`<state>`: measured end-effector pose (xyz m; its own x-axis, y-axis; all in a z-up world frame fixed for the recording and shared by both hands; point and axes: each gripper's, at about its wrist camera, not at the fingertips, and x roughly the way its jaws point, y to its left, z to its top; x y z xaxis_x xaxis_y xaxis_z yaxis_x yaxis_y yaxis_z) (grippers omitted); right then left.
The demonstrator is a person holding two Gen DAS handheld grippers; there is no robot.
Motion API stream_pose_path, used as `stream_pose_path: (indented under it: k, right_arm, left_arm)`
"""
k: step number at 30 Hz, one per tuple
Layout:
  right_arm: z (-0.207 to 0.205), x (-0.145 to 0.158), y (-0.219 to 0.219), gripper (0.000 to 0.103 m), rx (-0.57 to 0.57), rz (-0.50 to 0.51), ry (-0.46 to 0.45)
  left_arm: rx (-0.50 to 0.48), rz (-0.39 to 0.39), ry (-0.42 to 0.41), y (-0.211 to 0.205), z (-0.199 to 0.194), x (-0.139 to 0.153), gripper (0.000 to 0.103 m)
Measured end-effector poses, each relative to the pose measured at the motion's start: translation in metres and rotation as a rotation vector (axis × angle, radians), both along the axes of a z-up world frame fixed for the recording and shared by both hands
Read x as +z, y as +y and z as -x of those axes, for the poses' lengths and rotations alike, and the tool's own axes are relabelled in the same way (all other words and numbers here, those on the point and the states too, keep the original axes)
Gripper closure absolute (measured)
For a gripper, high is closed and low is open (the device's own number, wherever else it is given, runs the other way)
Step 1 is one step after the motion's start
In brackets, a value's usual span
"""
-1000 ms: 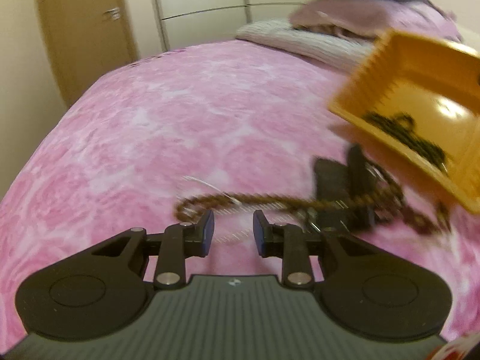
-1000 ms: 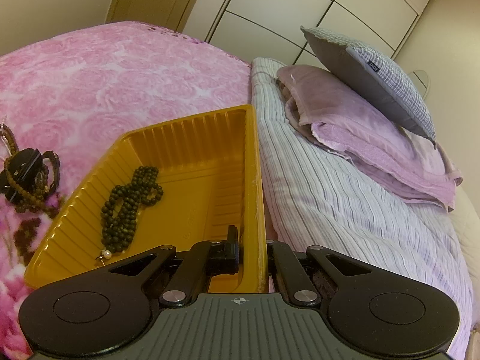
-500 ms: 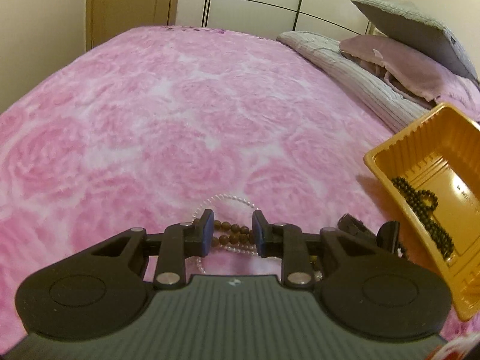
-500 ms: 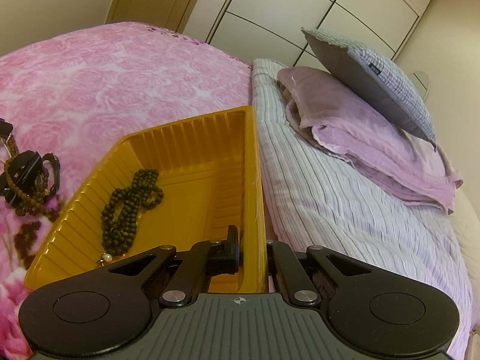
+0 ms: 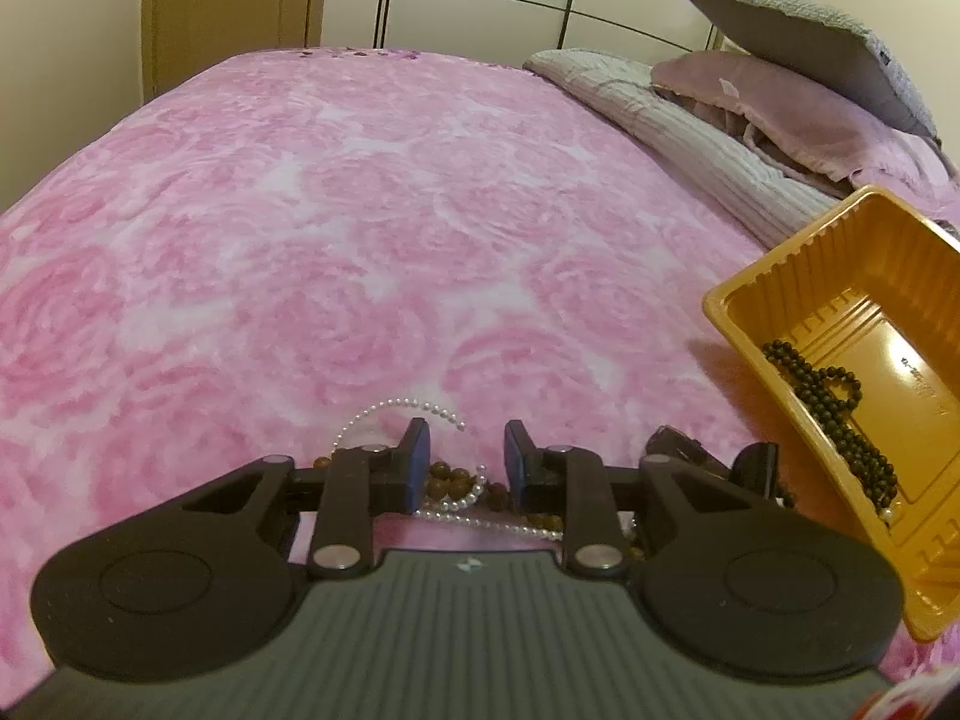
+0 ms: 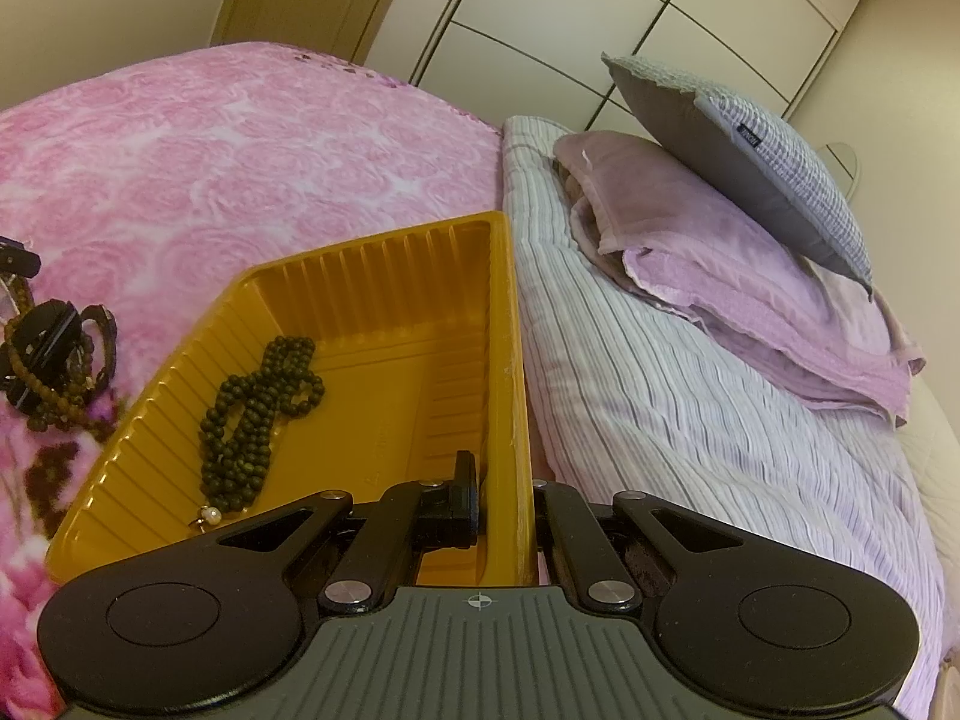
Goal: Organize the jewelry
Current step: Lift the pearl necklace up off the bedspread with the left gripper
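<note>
Two bead strands (image 5: 459, 480) between closing left gripper (image 5: 461, 456) jaws — ungripped.

Dark beads (image 6: 255, 408) lie in tray (image 6: 384, 264), on bedspread (image 5: 360, 210).

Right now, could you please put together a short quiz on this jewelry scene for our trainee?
1. True or false: the yellow tray is empty.
2. What does the right claw grip? A) a pillow B) the tray's wall C) a pearl strand
3. What lies between the closing fingers of the left claw?

Key:
1. False: a dark bead necklace lies inside.
2. B
3. Brown beads and a pearl strand, on the pink bedspread.
</note>
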<state>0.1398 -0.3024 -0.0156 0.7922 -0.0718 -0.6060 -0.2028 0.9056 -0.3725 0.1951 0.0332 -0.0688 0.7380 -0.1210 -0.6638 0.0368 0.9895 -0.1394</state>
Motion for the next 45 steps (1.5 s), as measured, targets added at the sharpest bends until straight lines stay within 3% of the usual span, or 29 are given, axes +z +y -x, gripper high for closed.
stream_pose_path:
  k: [2, 4, 8, 20, 28, 35, 45]
  right_arm:
    - [0.0, 0.0, 0.0, 0.1, 0.0, 0.0, 0.0]
    - [0.0, 0.0, 0.0, 0.1, 0.0, -0.002, 0.0]
    - [0.0, 0.001, 0.0, 0.1, 0.002, -0.004, -0.003]
    - [0.003, 0.001, 0.003, 0.1, 0.003, -0.01, -0.012]
    - [0.004, 0.001, 0.003, 0.1, 0.004, -0.008, -0.013]
    - [0.004, 0.002, 0.003, 0.1, 0.005, -0.007, -0.014]
    - [0.005, 0.005, 0.006, 0.1, 0.014, -0.004, -0.022]
  left_arm:
    - [0.002, 0.004, 0.007, 0.002, 0.0, 0.001, 0.099]
    - [-0.004, 0.011, 0.005, 0.005, 0.002, 0.005, 0.1]
    - [0.009, 0.021, -0.031, 0.018, 0.015, 0.021, 0.1]
    - [0.015, -0.013, -0.181, 0.065, 0.05, 0.116, 0.1]
    - [-0.058, -0.071, -0.264, 0.061, 0.055, 0.171, 0.1]
    - [-0.148, -0.125, -0.289, 0.044, 0.055, 0.201, 0.1]
    - [-0.146, -0.18, -0.374, 0.043, 0.055, 0.239, 0.1]
